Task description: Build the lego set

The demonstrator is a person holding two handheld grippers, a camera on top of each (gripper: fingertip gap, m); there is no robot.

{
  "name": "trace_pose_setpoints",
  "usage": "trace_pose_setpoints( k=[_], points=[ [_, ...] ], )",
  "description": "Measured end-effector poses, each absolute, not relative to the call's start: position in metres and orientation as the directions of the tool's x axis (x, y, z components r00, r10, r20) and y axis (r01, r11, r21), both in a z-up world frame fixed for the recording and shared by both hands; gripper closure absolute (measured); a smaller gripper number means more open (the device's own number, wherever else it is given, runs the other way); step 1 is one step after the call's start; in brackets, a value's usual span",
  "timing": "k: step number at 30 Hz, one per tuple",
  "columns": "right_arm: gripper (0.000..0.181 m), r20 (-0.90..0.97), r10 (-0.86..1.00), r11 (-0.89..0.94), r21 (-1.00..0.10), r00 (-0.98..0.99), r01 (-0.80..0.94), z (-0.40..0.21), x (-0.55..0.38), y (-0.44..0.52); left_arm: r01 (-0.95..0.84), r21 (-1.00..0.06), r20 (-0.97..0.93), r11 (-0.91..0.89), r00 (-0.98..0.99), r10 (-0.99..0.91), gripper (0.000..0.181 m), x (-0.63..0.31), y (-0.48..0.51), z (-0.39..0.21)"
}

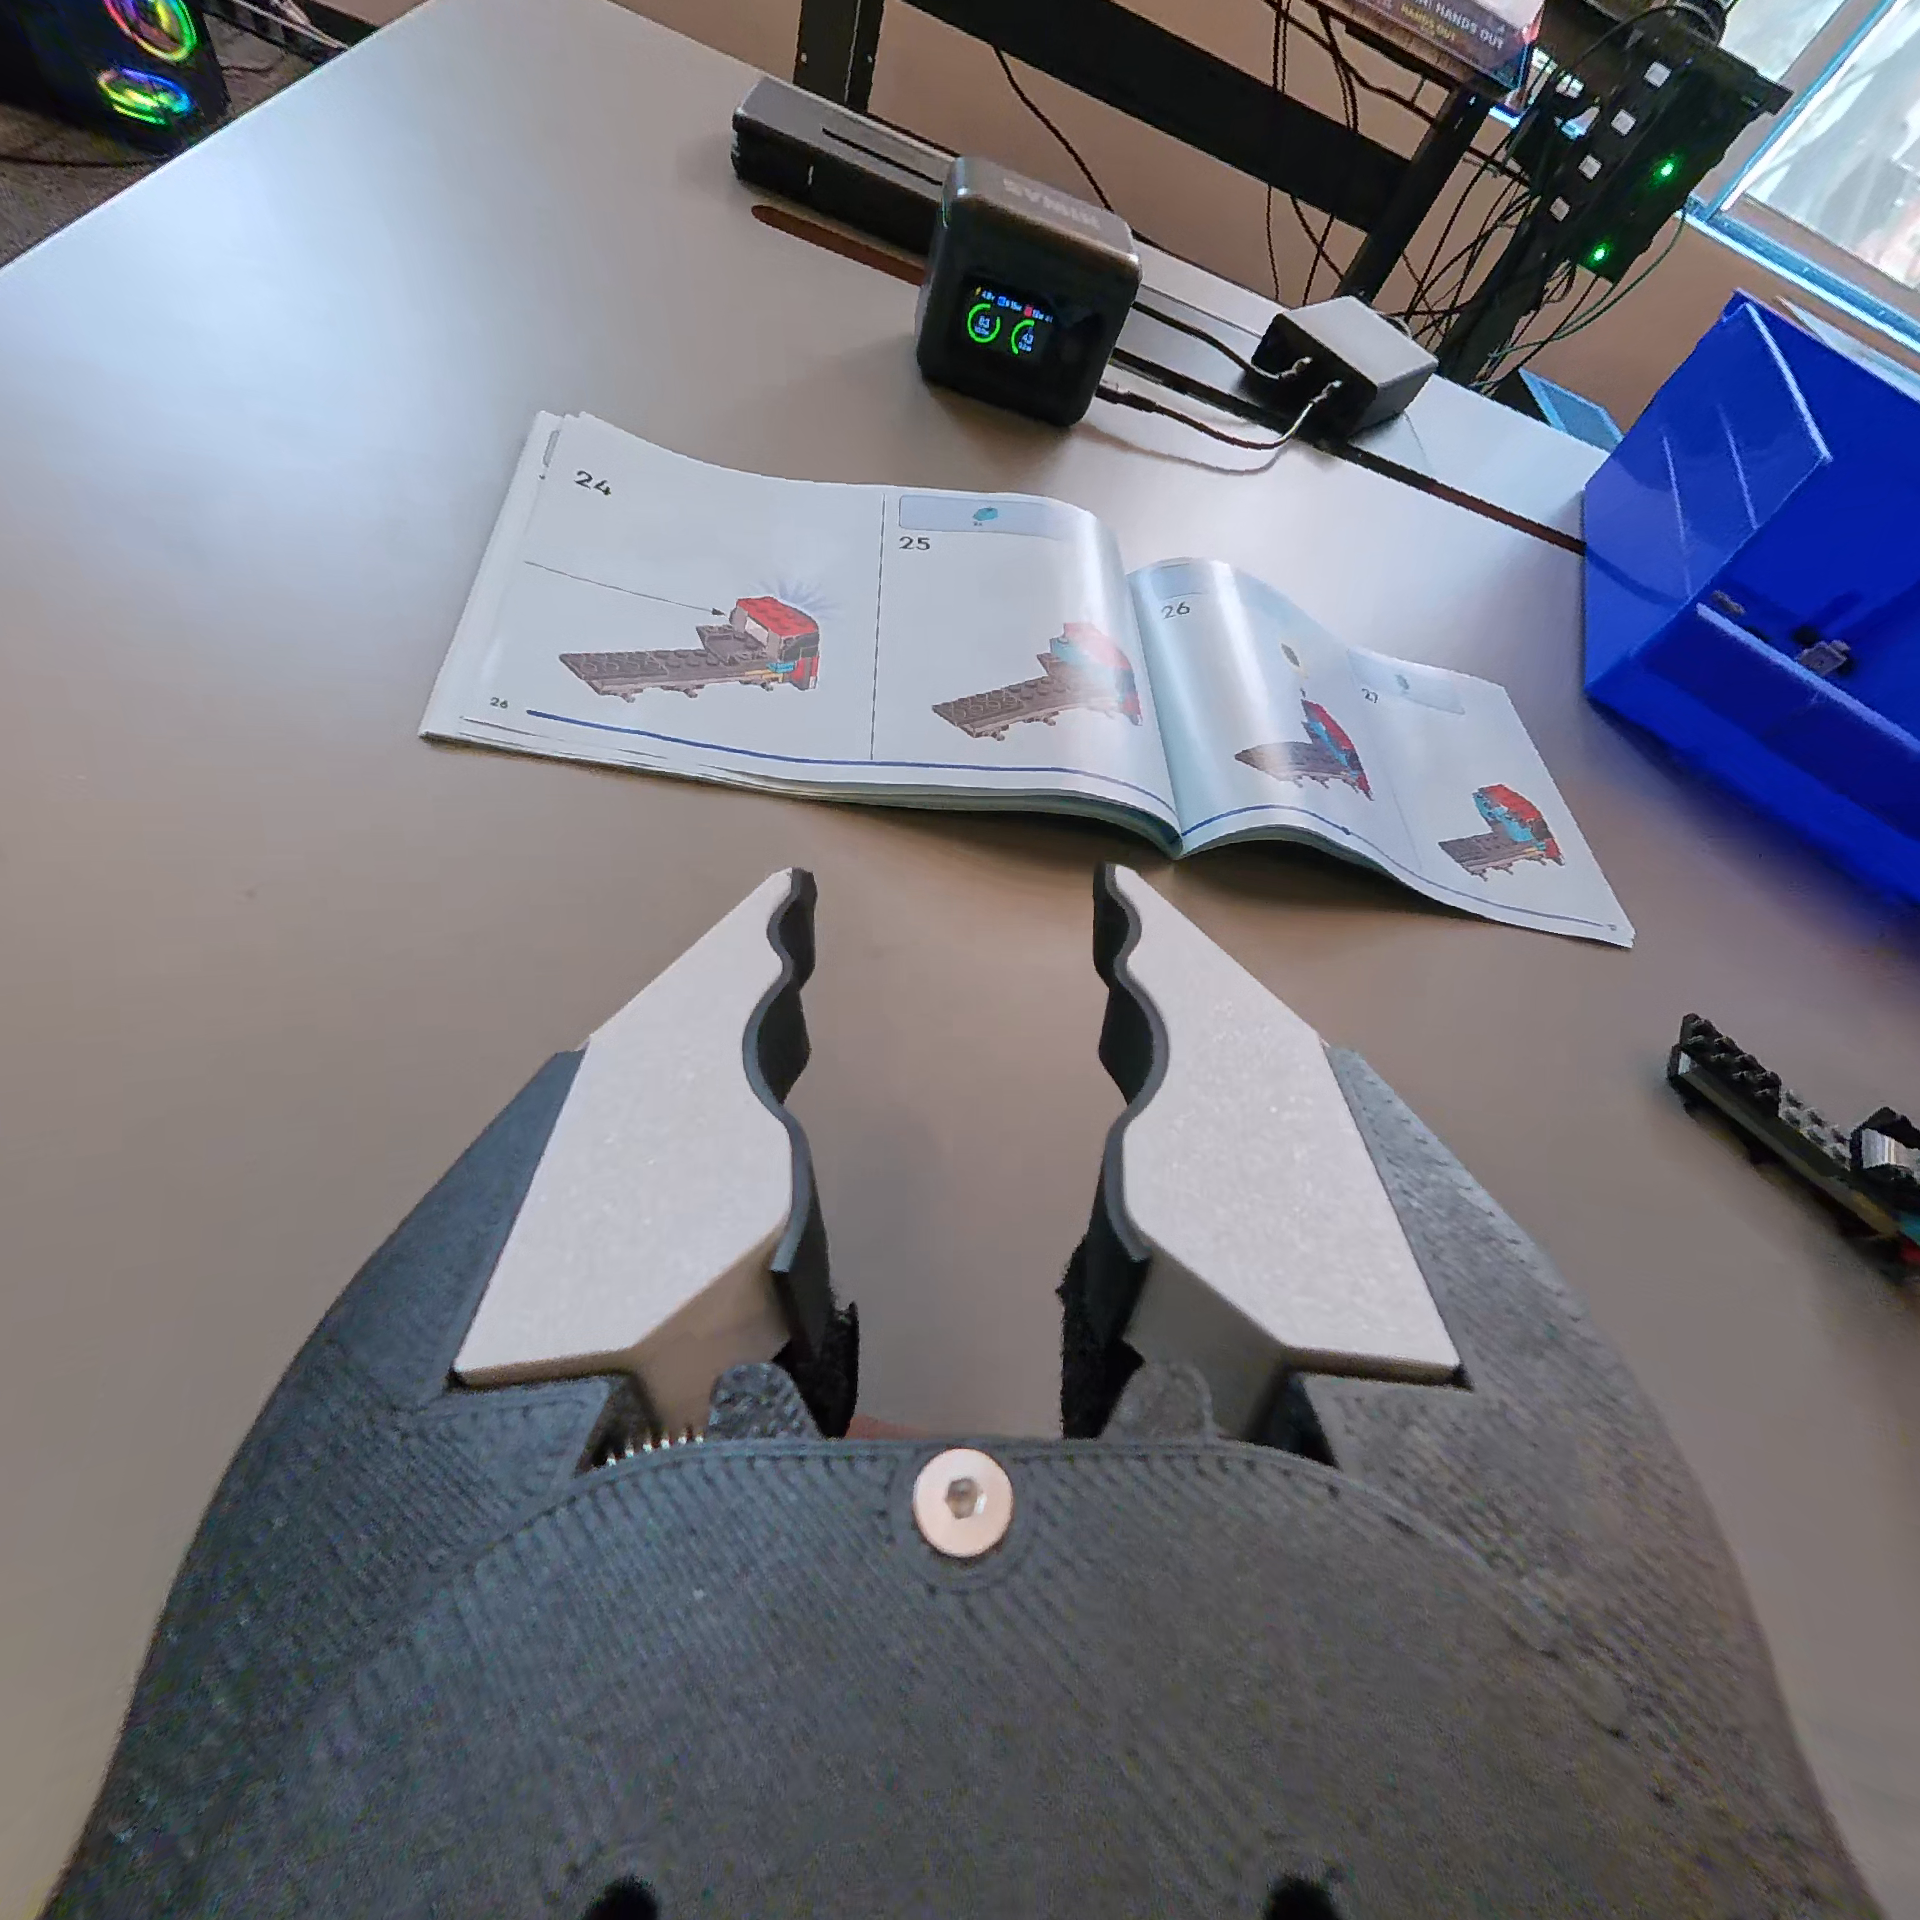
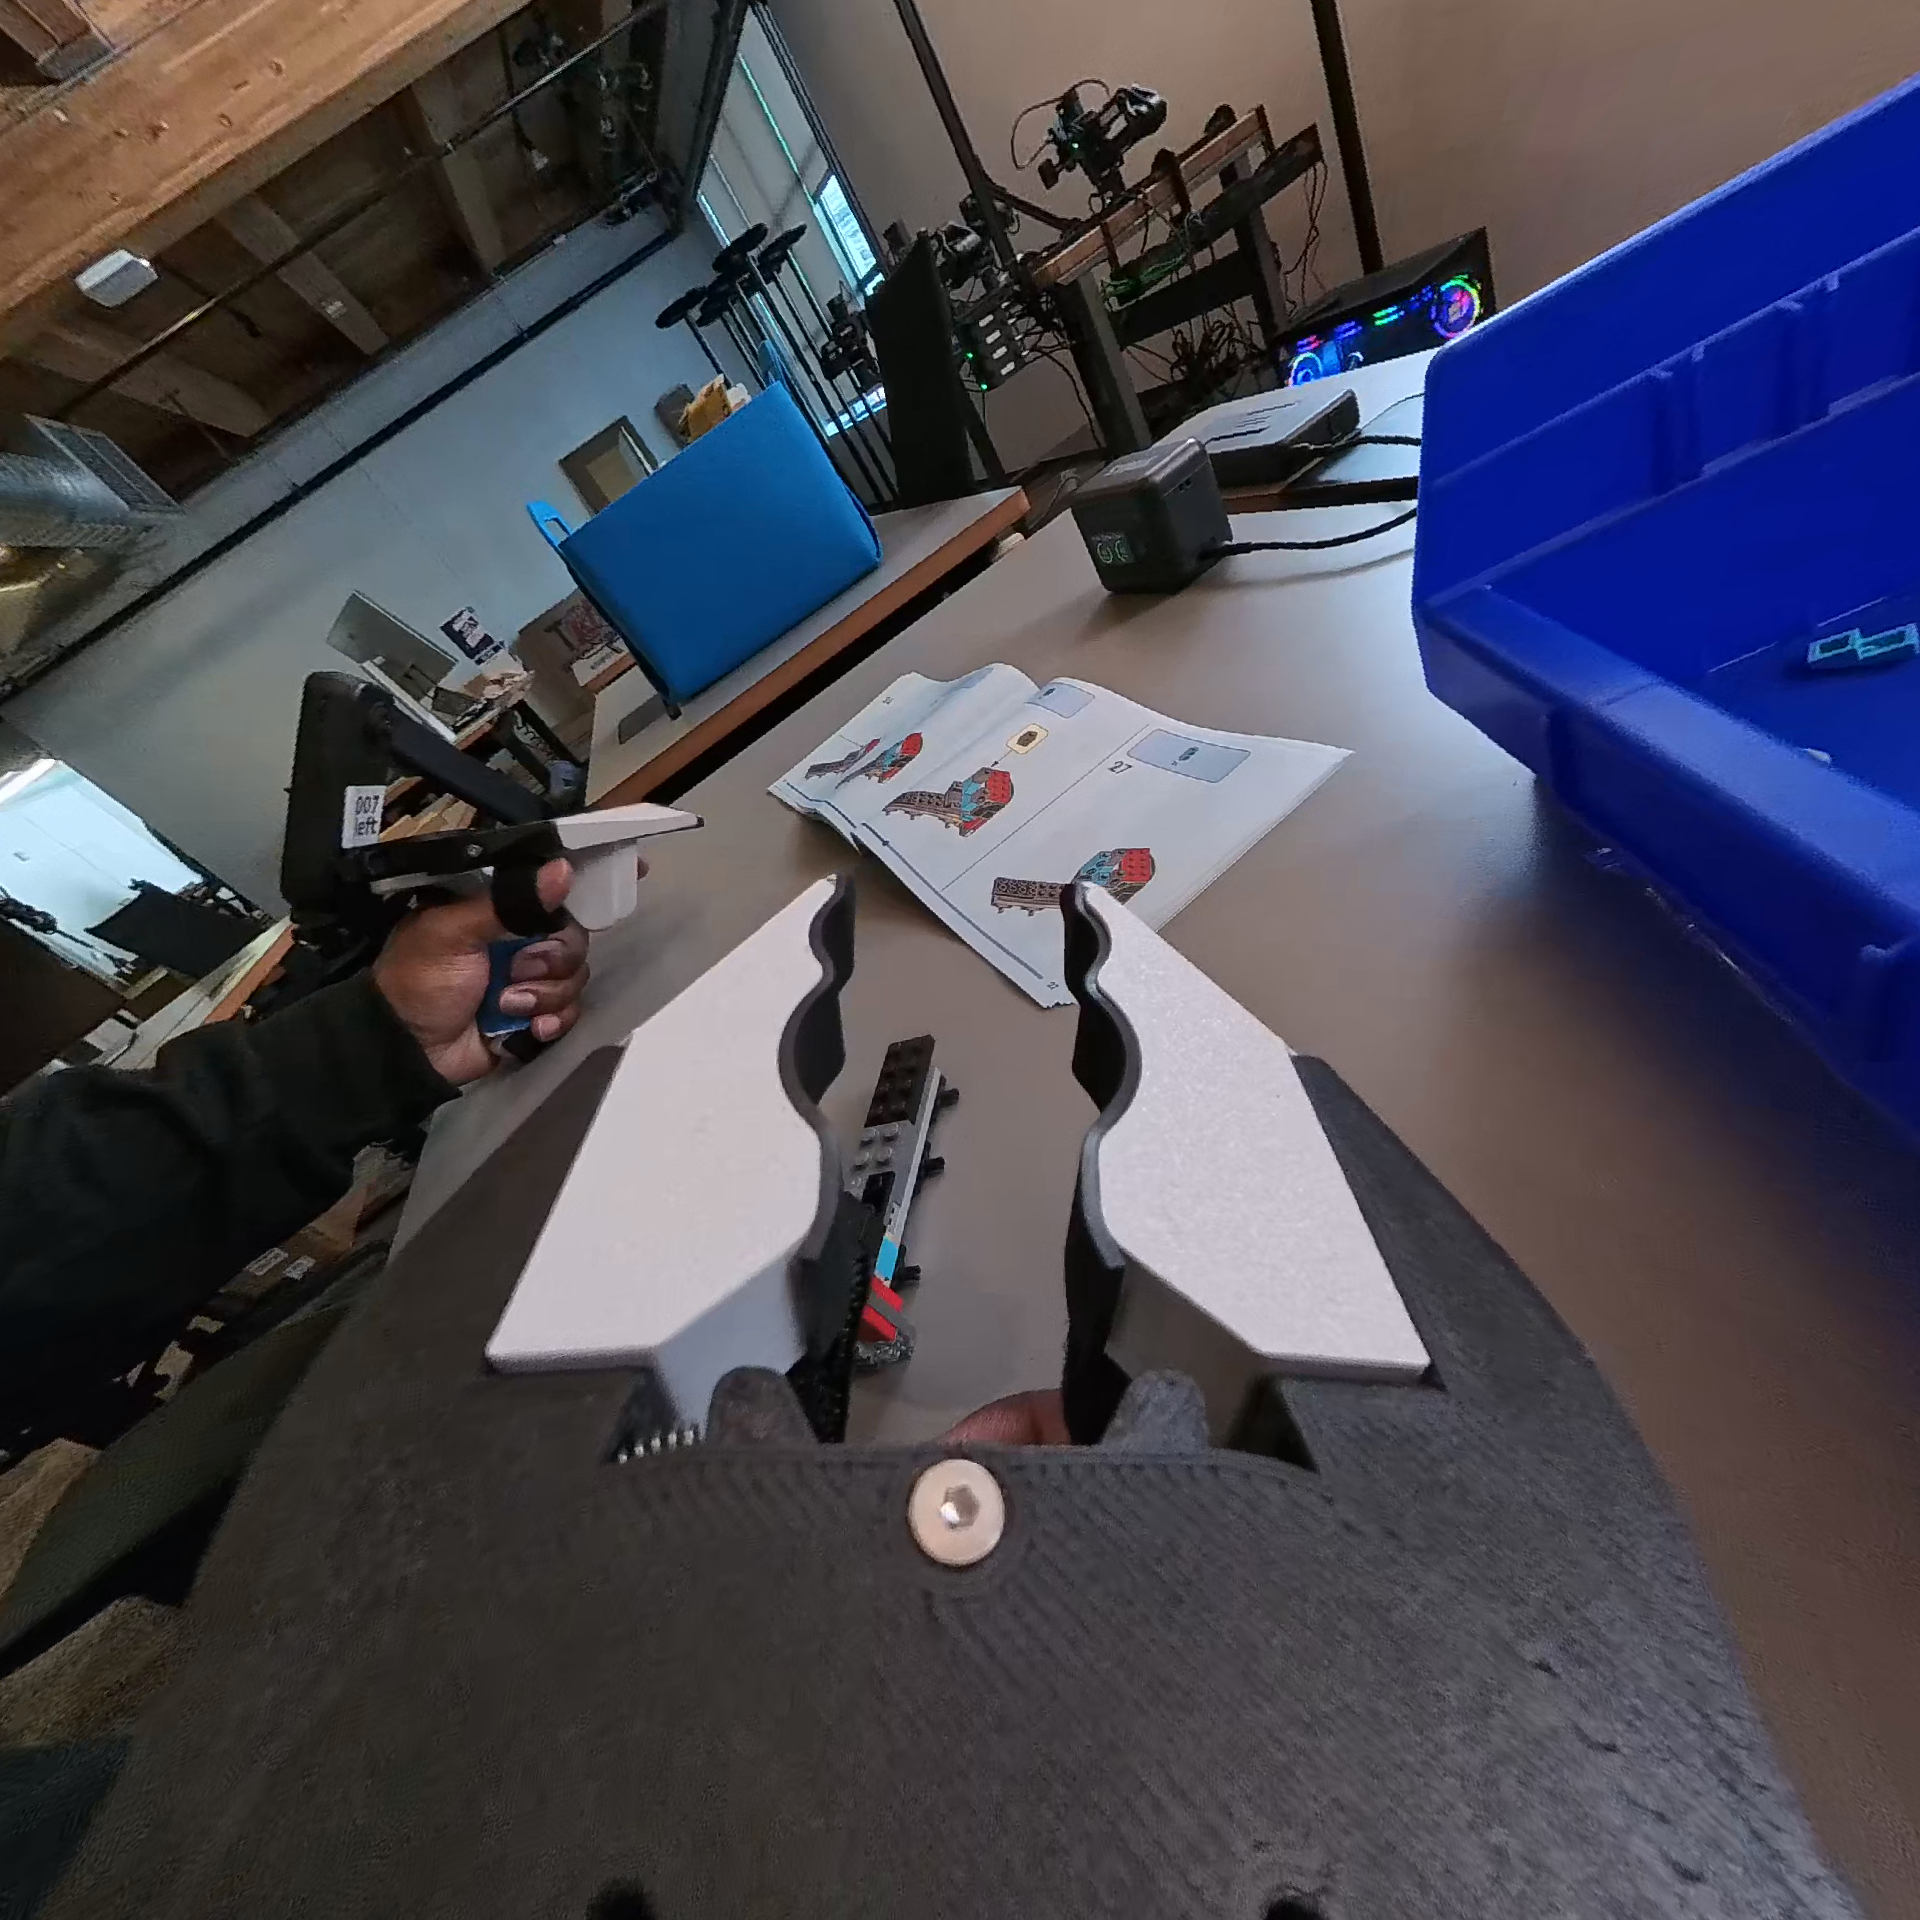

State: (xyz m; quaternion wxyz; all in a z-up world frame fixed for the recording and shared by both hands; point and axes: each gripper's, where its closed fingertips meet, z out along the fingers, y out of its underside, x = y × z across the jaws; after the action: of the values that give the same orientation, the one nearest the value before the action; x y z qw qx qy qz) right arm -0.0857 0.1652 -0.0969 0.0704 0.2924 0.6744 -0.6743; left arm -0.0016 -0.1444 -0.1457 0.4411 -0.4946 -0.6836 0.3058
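In the left wrist view, the left gripper (image 1: pixel 954 894) hovers over the grey table (image 1: pixel 260 644) with its jaws spread and empty; the open instruction booklet (image 1: pixel 831 623) lies ahead, the blue bin (image 1: pixel 1766 582) to the right, and the partly built lego model (image 1: pixel 1797 1143) near the right edge. In the right wrist view, the right gripper (image 2: pixel 956 899) is likewise spread, empty, directly above the lego model (image 2: pixel 899 1153) on the table.

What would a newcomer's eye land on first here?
The open paper instruction booklet lying mid-table, and the big blue plastic parts bin at its right. Then the half-built grey, black and red lego model on the table between the open right gripper's fingers.
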Motion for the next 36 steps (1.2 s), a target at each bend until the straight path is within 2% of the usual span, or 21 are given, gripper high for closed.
trace_pose_setpoints(
  k=[15,20,22,25,29,32,36],
  points=[
    [0.141,-0.497,0.28,-0.056,-0.862,-0.821,0.503,-0.099,-0.083,0.163,0.459,-0.846,0.243,0.27,-0.119,0.963,0.127,-0.006,-0.14,-0.153],
    [0.141,-0.5,0.262,-0.03,-0.859,-0.825,0.511,-0.101,-0.08,0.16,0.449,-0.877,0.204,0.174,0.02,0.979,0.124,-0.034,-0.103,-0.139],
    [0.141,-0.5,0.257,-0.019,-0.858,-0.827,0.513,-0.103,-0.078,0.159,0.413,-0.905,0.187,0.102,0.17,0.968,0.124,-0.064,-0.053,-0.107],
    [0.142,-0.511,0.258,0.017,-0.846,-0.82,0.532,-0.108,-0.076,0.158,0.314,-0.949,0.137,-0.023,0.477,0.868,0.124,-0.107,0.067,-0.02],
    [0.142,-0.515,0.257,0.064,-0.836,-0.818,0.546,-0.115,-0.073,0.154,0.18,-0.924,-0.037,-0.337,0.835,0.549,0.125,-0.117,0.267,0.071],
    [0.142,-0.519,0.244,0.068,-0.834,-0.819,0.548,-0.114,-0.071,0.154,0.045,-0.827,-0.128,-0.561,0.956,0.265,0.125,-0.101,0.398,0.075],
    [0.141,-0.533,0.205,0.067,-0.829,-0.821,0.555,-0.112,-0.066,0.155,-0.118,-0.67,-0.14,-0.733,0.99,-0.032,0.126,-0.082,0.528,0.022]
  ],
)
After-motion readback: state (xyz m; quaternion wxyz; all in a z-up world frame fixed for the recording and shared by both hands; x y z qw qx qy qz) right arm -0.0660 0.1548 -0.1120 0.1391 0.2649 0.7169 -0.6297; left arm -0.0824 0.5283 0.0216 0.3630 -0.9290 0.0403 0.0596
